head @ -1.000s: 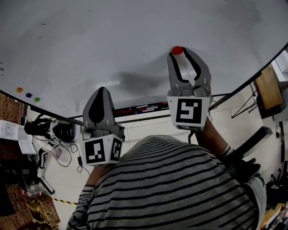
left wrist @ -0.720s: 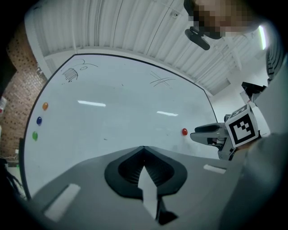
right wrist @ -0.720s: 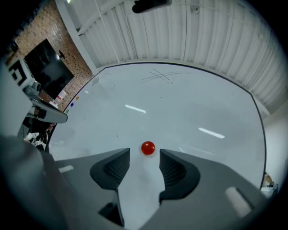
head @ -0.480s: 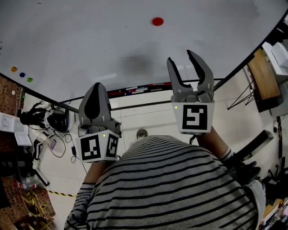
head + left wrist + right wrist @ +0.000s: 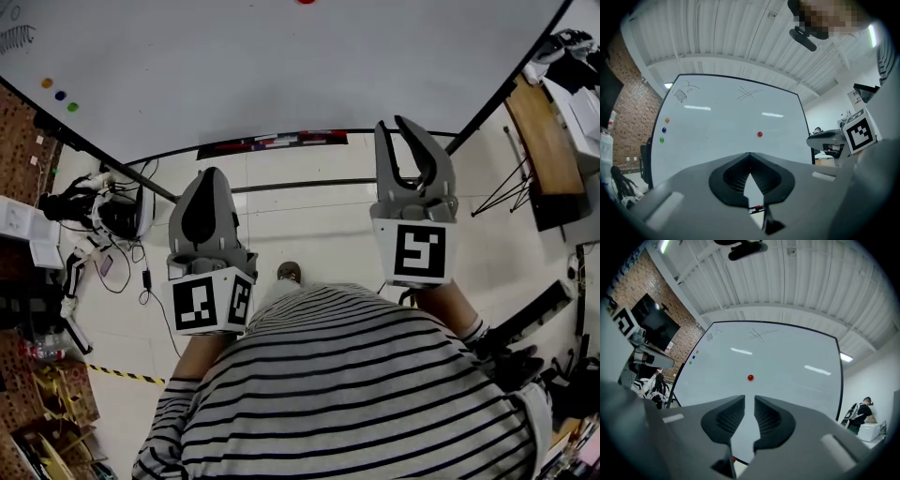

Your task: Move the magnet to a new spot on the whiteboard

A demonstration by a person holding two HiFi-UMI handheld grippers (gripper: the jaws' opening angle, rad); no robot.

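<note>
Since a second ago, my right tool (image 5: 394, 127) is drawing back from the whiteboard (image 5: 281, 66), leaving the red magnet (image 5: 306, 1) stuck on it, now at the very top edge of the head view. The right tool's jaws are closing with nothing between them, and a narrow gap is still showing. My left tool (image 5: 211, 178) is sitting shut and empty at centre left. The magnet is lying straight ahead of the right tool, up and slightly left, well apart; that tool is nearer.

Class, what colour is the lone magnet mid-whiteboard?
Red; the magnet shows best in the right gripper view.
</note>
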